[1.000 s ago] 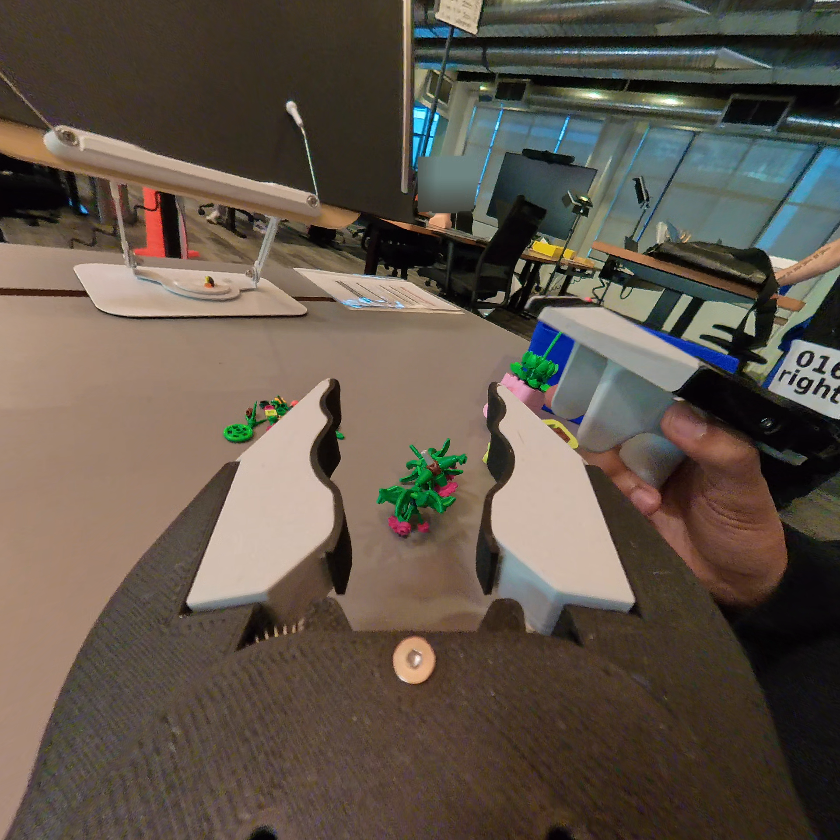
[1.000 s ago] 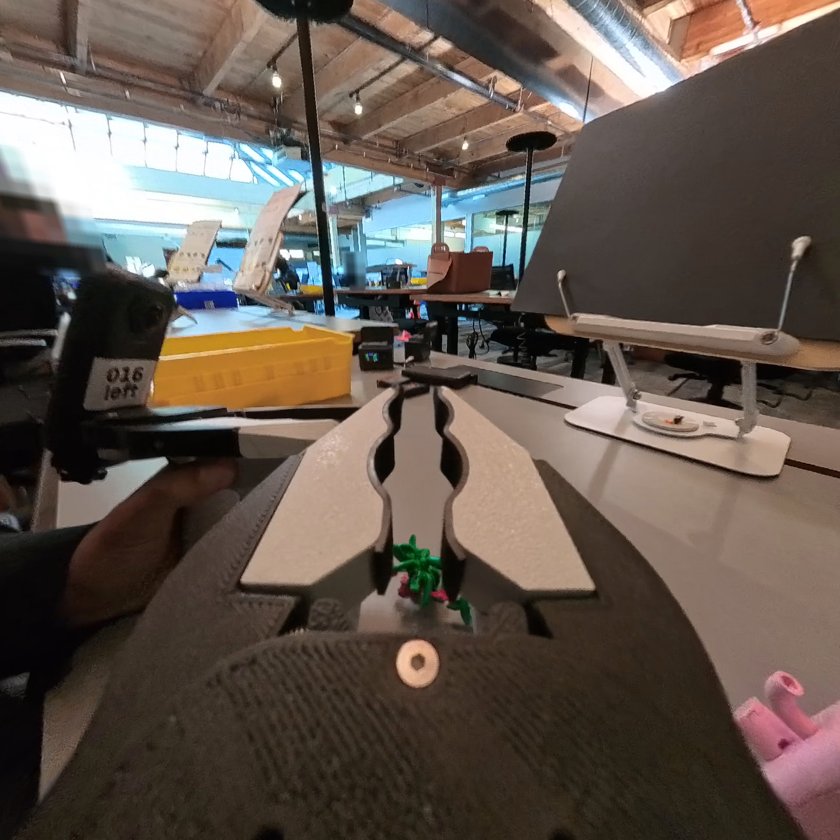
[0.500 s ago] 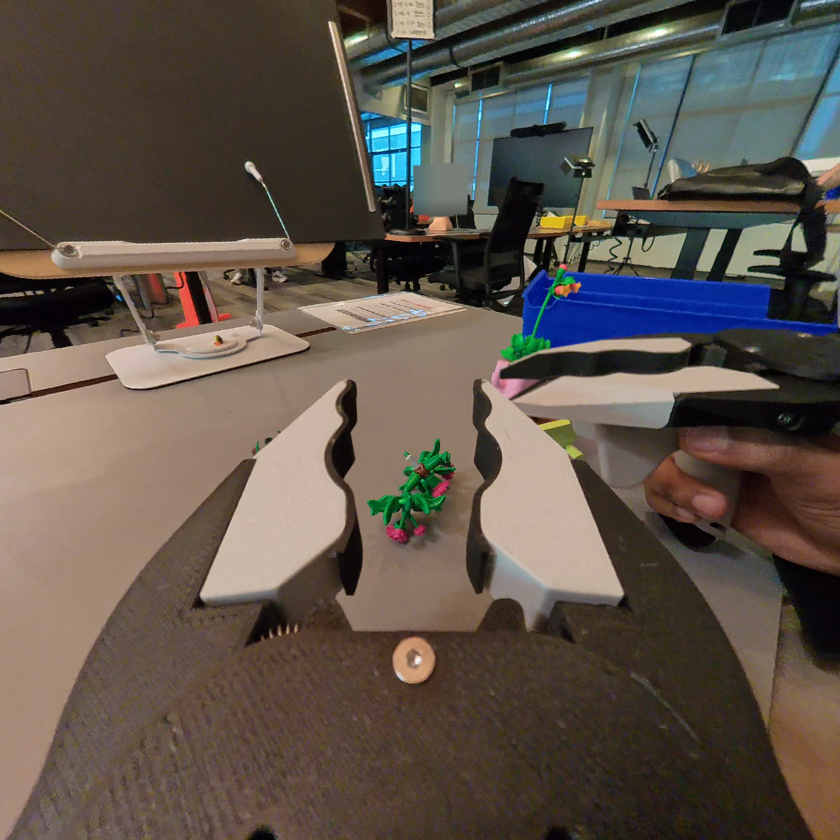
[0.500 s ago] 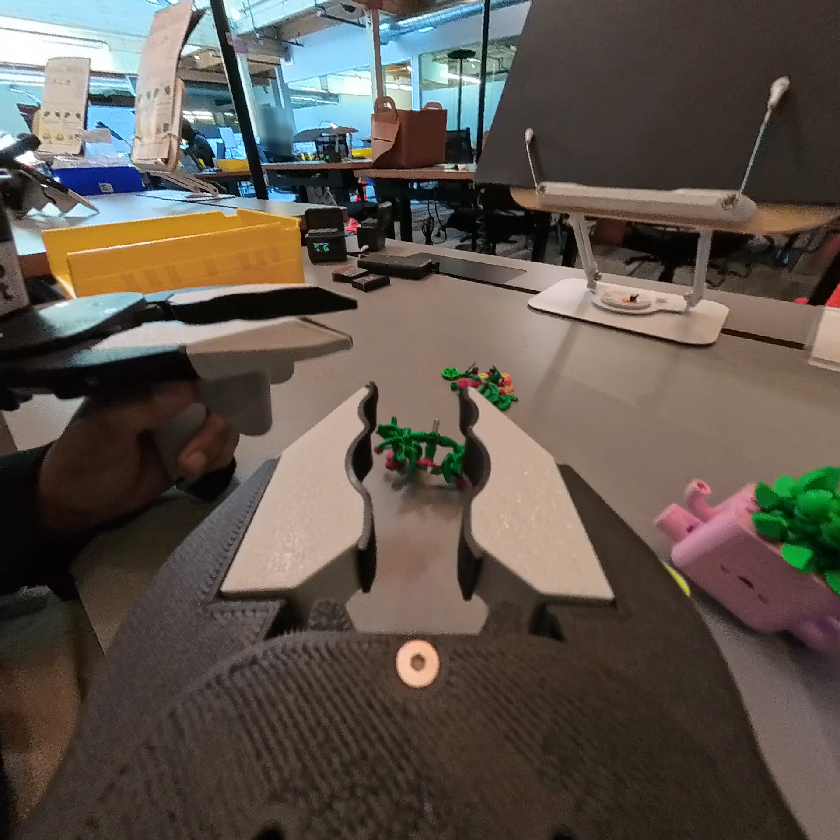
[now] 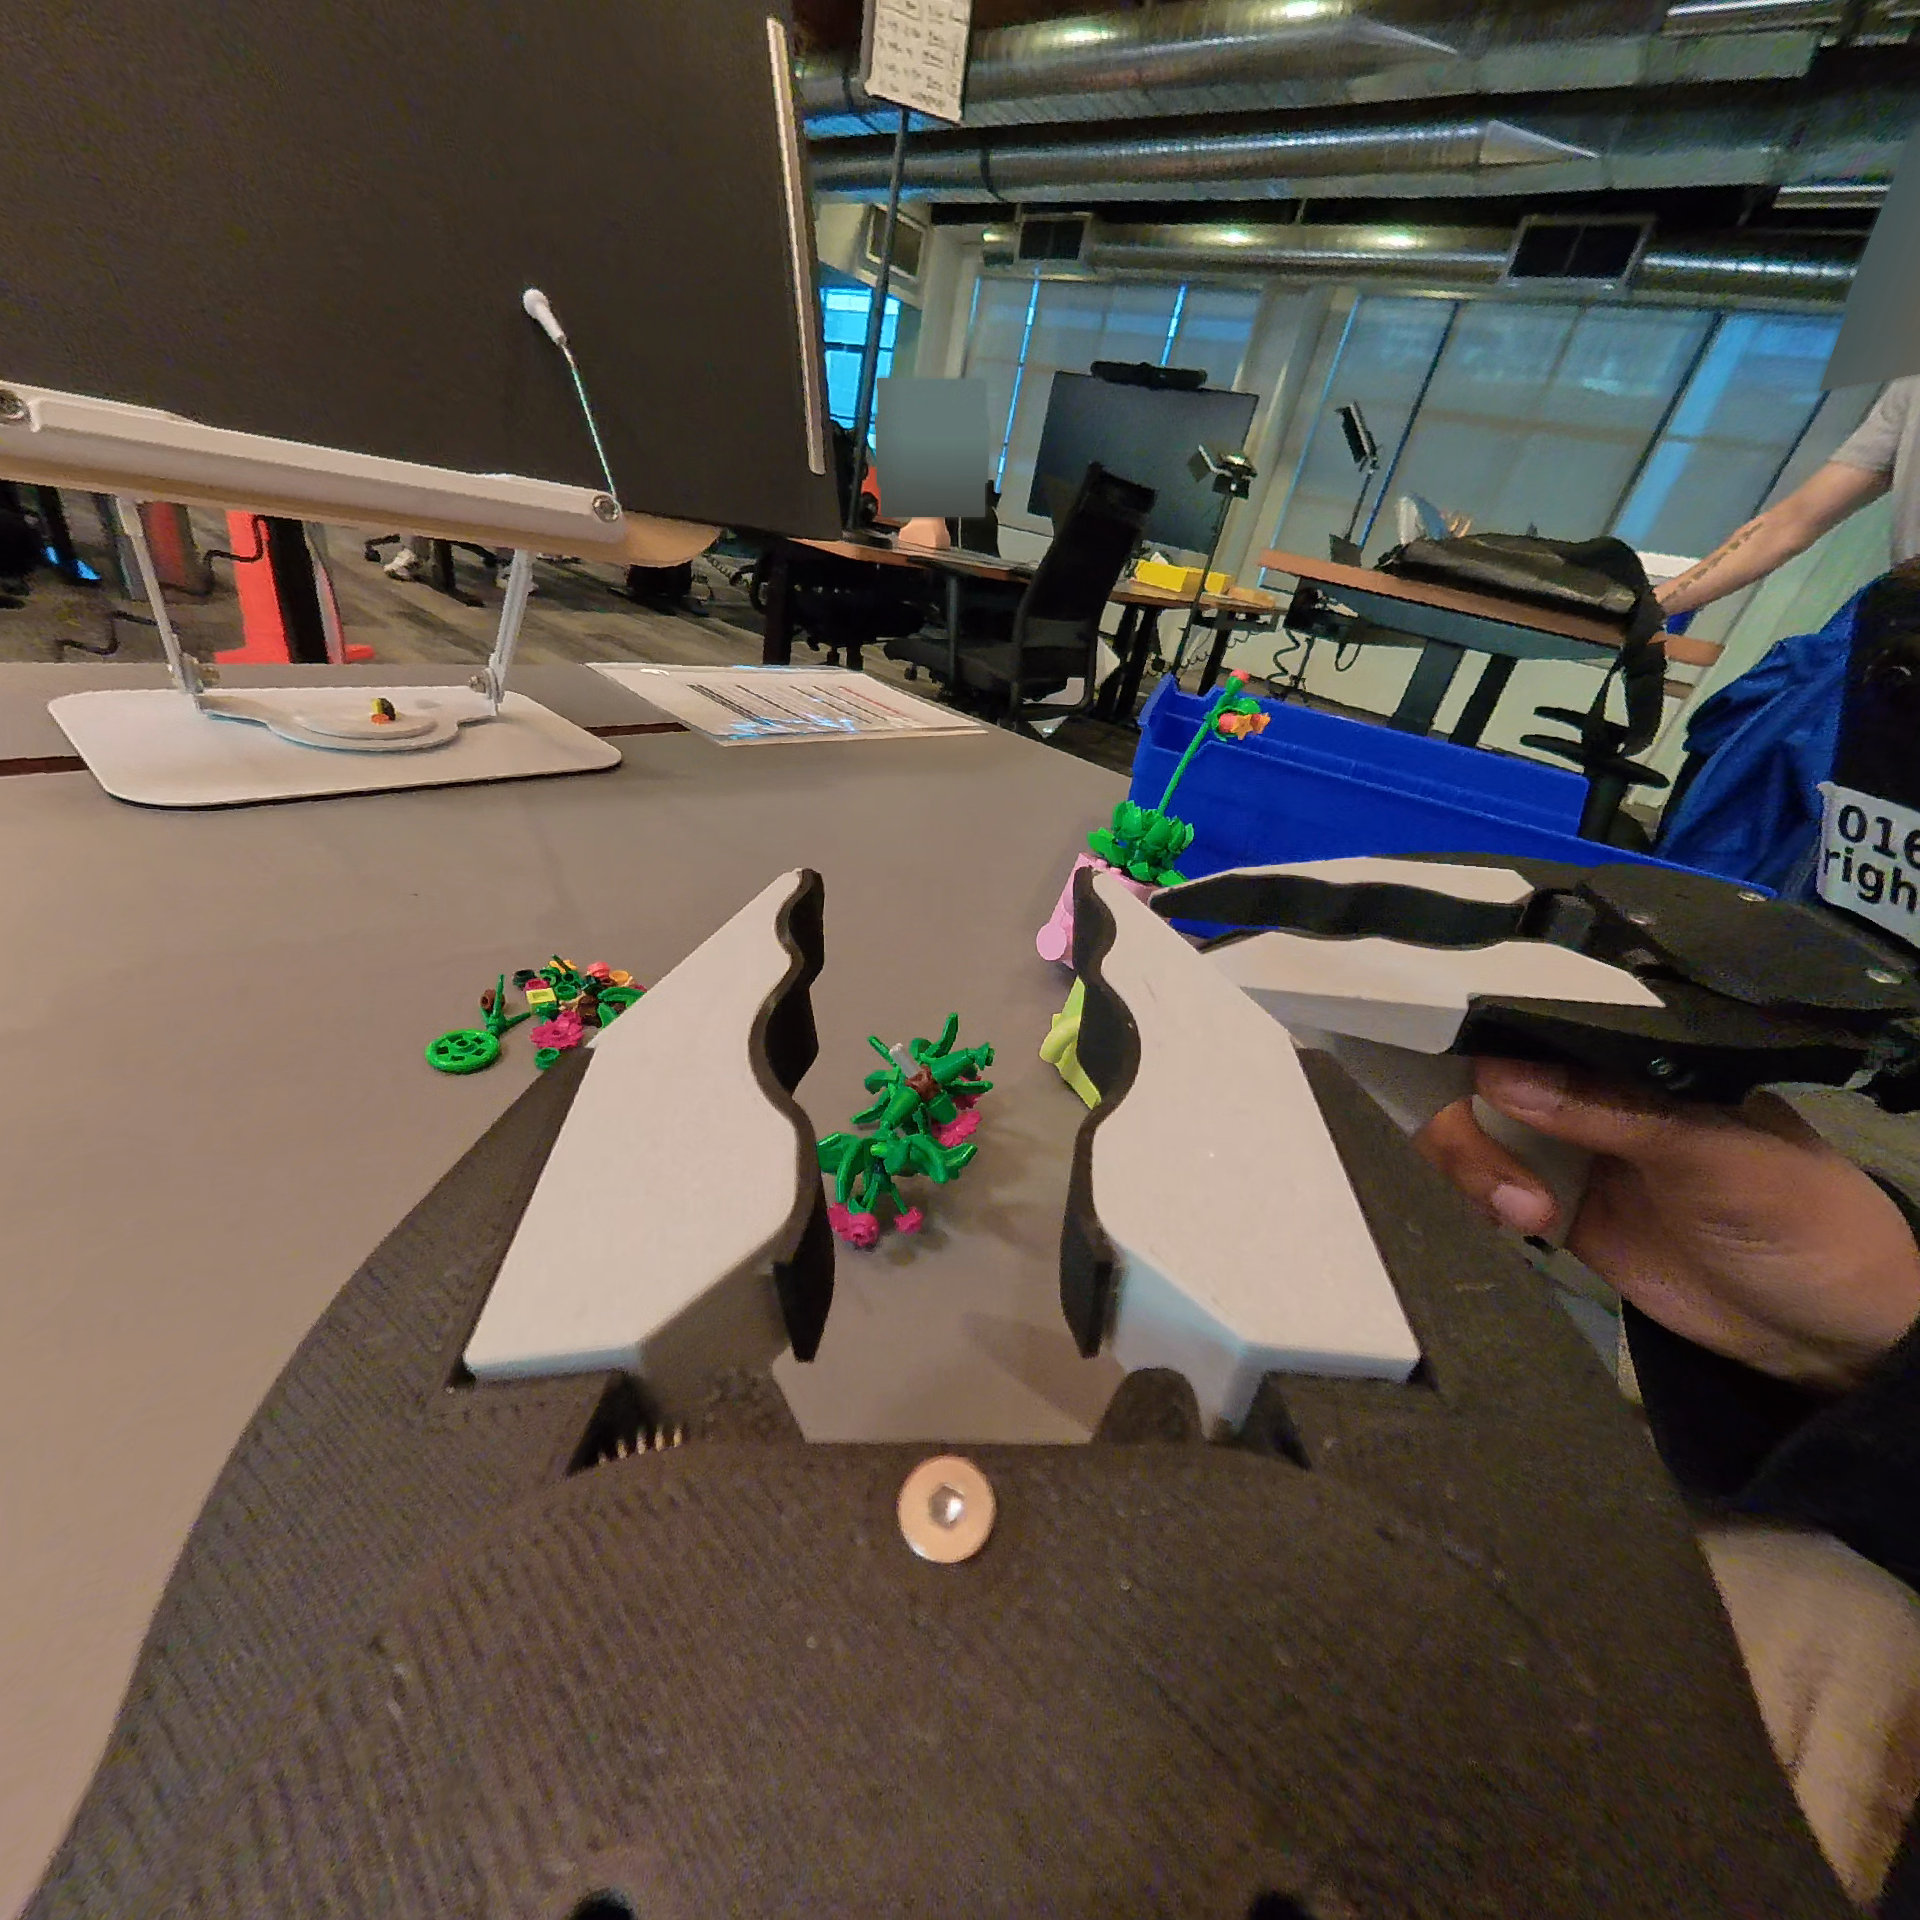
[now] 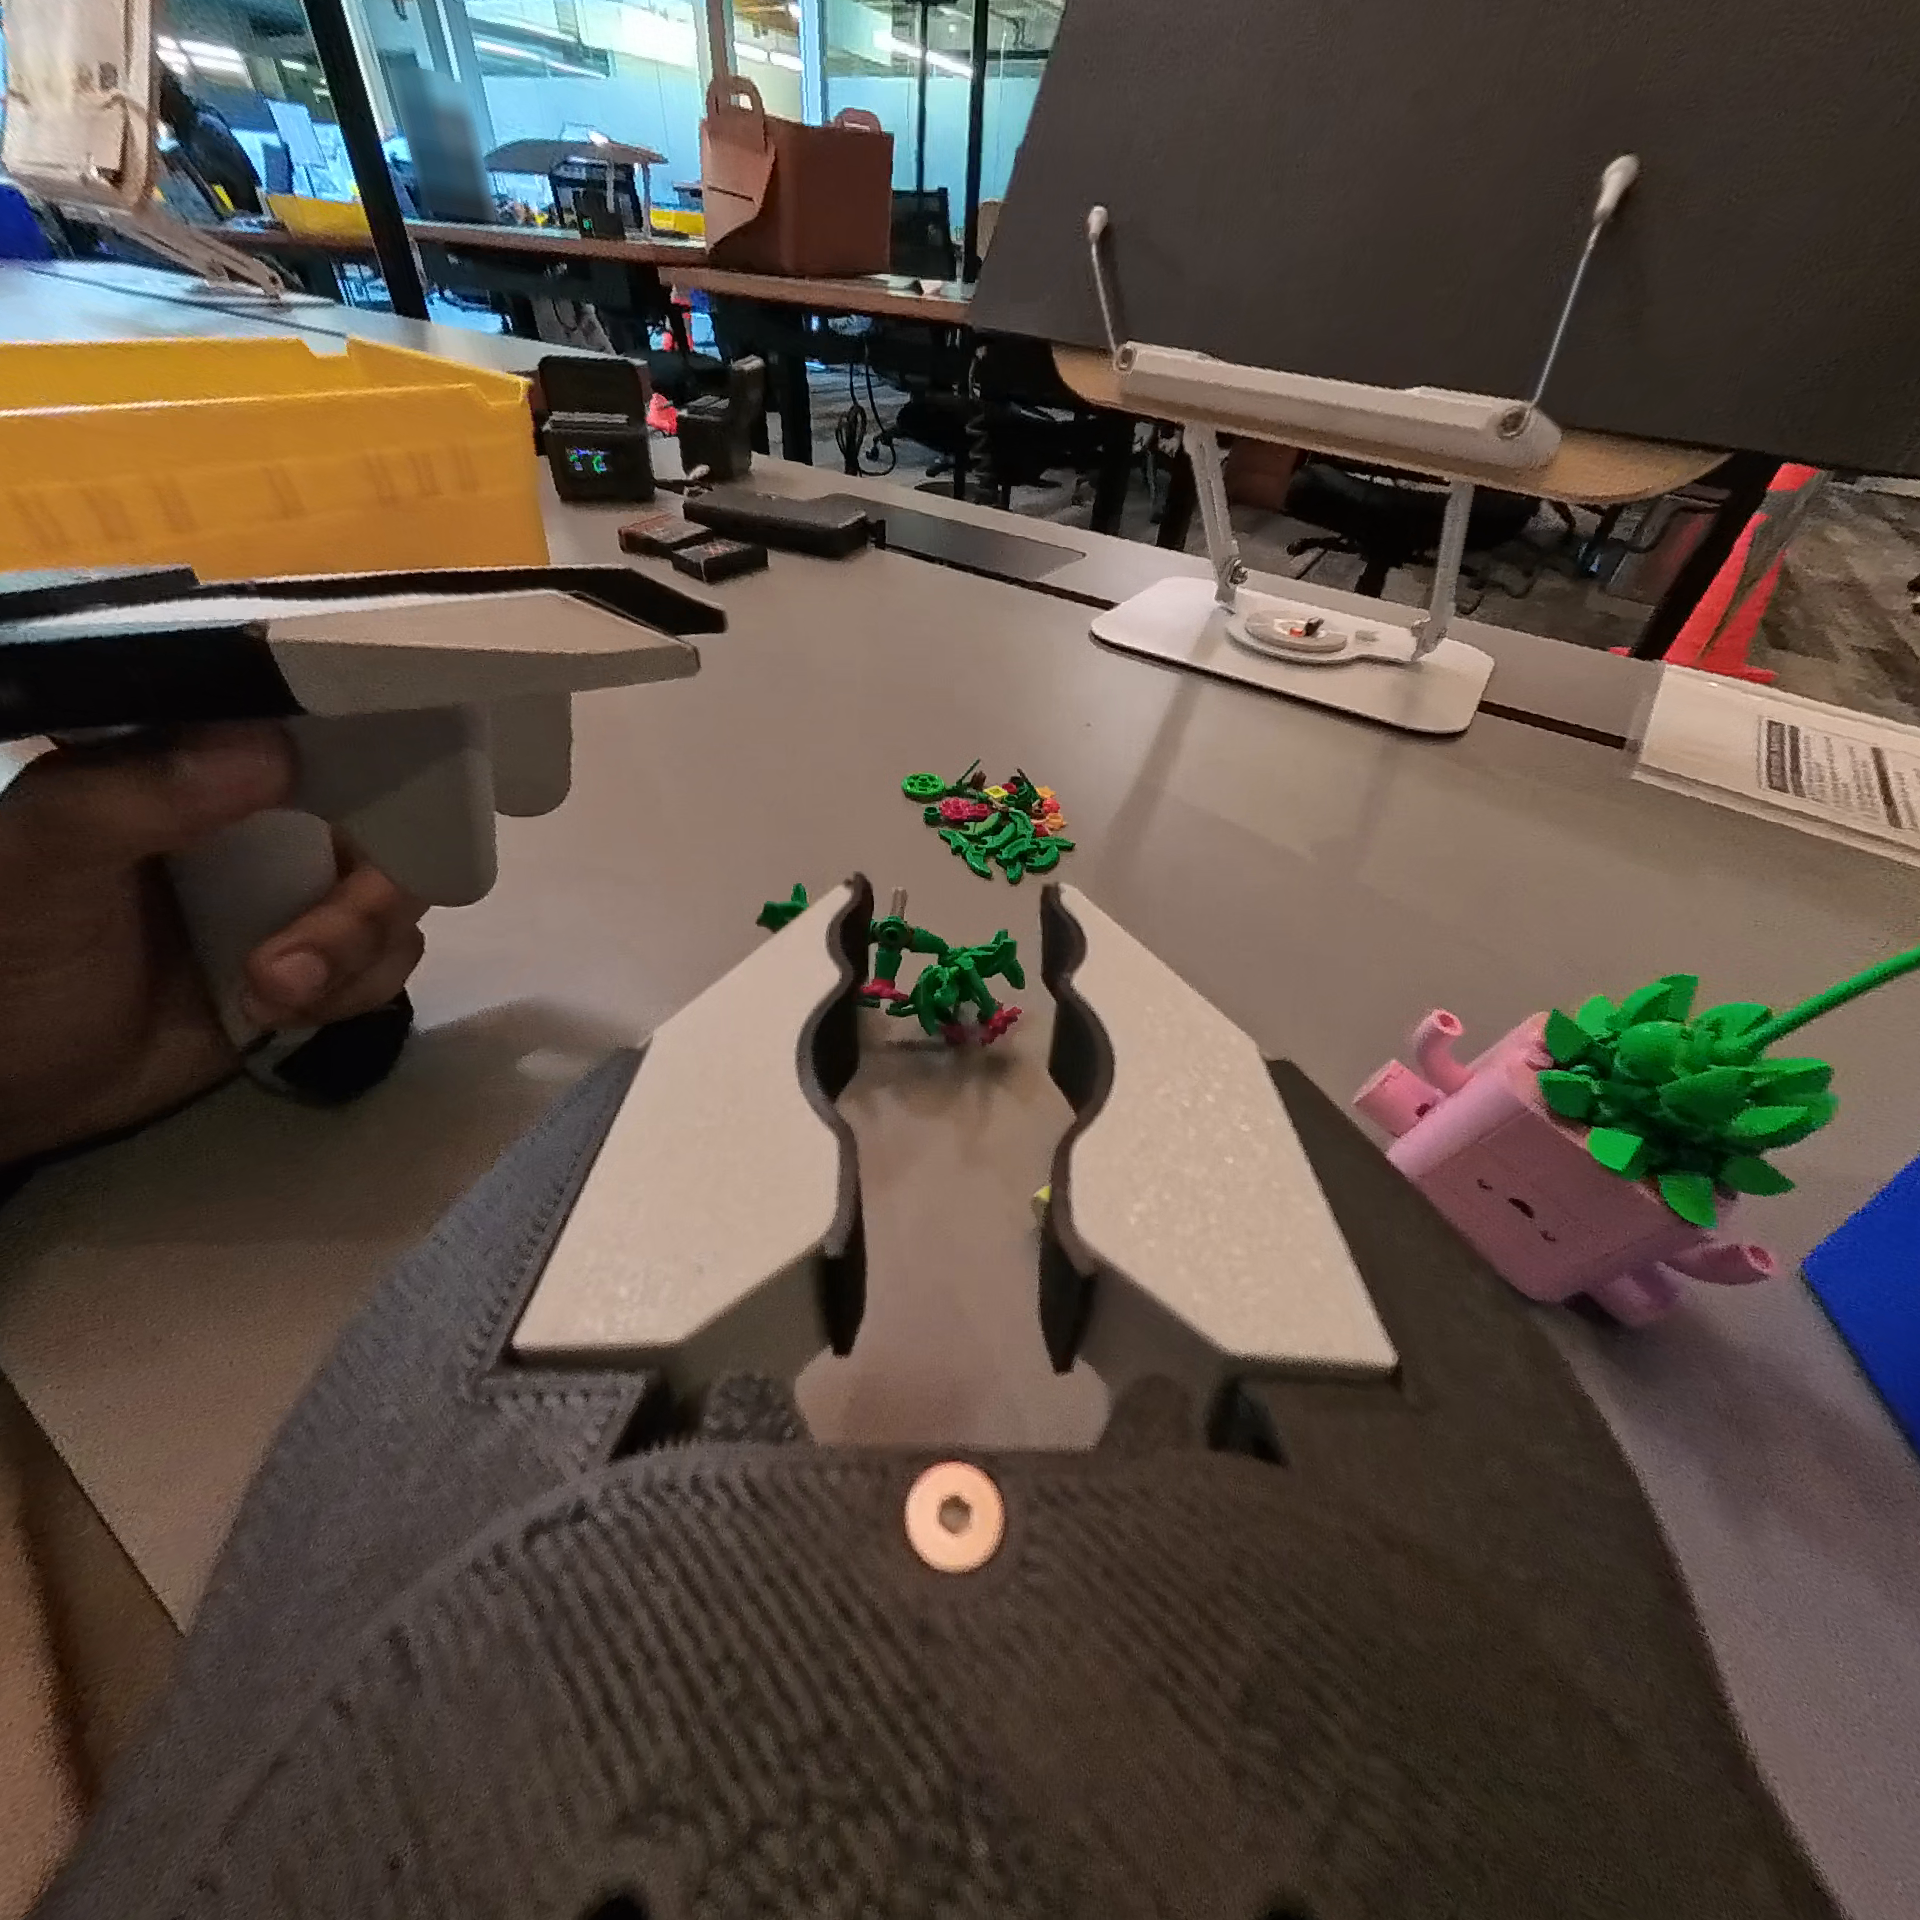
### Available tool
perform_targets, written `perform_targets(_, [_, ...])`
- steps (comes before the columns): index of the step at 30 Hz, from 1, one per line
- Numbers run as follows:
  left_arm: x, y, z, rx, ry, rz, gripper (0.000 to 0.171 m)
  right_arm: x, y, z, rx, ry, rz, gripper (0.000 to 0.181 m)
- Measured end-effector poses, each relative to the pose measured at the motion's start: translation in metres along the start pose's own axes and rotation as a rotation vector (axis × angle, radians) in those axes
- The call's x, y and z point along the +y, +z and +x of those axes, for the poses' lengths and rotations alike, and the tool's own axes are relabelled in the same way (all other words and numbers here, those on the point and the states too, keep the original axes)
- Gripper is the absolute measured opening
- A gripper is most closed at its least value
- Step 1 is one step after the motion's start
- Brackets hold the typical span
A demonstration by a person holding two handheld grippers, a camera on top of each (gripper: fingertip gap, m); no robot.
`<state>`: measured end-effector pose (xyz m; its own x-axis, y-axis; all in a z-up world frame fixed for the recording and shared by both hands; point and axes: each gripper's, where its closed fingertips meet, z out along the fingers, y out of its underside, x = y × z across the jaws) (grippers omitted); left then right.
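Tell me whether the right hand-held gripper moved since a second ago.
Yes. The right hand-held gripper let go and backed away from the green sprig, lying on the grey table.

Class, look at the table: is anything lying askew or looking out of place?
Yes. The pink pot lies tipped on its side, its green plant pointing sideways. A leafy sprig lies flat, and loose pieces are scattered behind.

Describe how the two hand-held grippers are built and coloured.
Each hand-held gripper, left and right, has two light grey fingers with wavy black inner pads on a textured black printed body with one silver screw. The grips are grey; the right one bears a white label.
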<state>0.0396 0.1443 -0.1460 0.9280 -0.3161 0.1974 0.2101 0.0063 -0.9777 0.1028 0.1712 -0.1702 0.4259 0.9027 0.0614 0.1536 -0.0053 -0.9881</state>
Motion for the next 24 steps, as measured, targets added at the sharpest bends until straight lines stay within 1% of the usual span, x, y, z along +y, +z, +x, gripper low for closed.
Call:
perform_targets(2, [0.0,0.0,0.001,-0.001,0.008,-0.001,0.045,0.0,0.0,-0.001,-0.002,-0.007,0.0,0.03])
perform_targets(6, [0.0,0.0,0.0,-0.006,0.002,0.002,0.045,0.0,0.001,0.002,-0.038,0.058,0.0,0.031])
perform_targets(9, [-0.001,-0.001,-0.002,-0.015,-0.007,0.008,0.045,-0.001,0.003,0.0,-0.052,0.063,0.004,0.031])
perform_targets(11, [-0.001,-0.001,-0.003,-0.019,-0.004,0.01,0.046,-0.001,0.006,-0.008,-0.057,0.027,-0.002,0.031])
perform_targets(14, [-0.003,-0.002,-0.004,-0.044,0.042,0.016,0.043,0.004,0.012,-0.026,-0.074,-0.062,-0.049,0.042])
perform_targets(15, [-0.003,-0.003,-0.004,-0.05,0.056,0.02,0.042,0.007,0.014,-0.032,-0.078,-0.095,-0.065,0.042])
perform_targets(16, [-0.003,-0.002,-0.002,-0.049,0.065,0.02,0.042,0.008,0.015,-0.034,-0.074,-0.122,-0.075,0.042])
perform_targets(18, [-0.003,-0.002,-0.002,-0.051,0.073,0.018,0.041,0.007,0.014,-0.032,-0.06,-0.131,-0.07,0.048])
perform_targets(19, [-0.003,-0.002,-0.002,-0.053,0.069,0.017,0.041,0.005,0.011,-0.026,-0.051,-0.122,-0.073,0.052])
perform_targets(21, [-0.003,-0.002,-0.005,-0.057,0.048,0.018,0.041,-0.003,-0.003,-0.002,0.005,-0.127,-0.109,0.068])
perform_targets(23, [-0.003,-0.003,-0.008,-0.058,0.026,0.021,0.041,-0.013,-0.033,0.041,0.138,-0.174,-0.169,0.081])
perform_targets(24, [-0.003,-0.002,-0.009,-0.058,0.017,0.019,0.041,-0.017,-0.053,0.066,0.225,-0.198,-0.197,0.081])
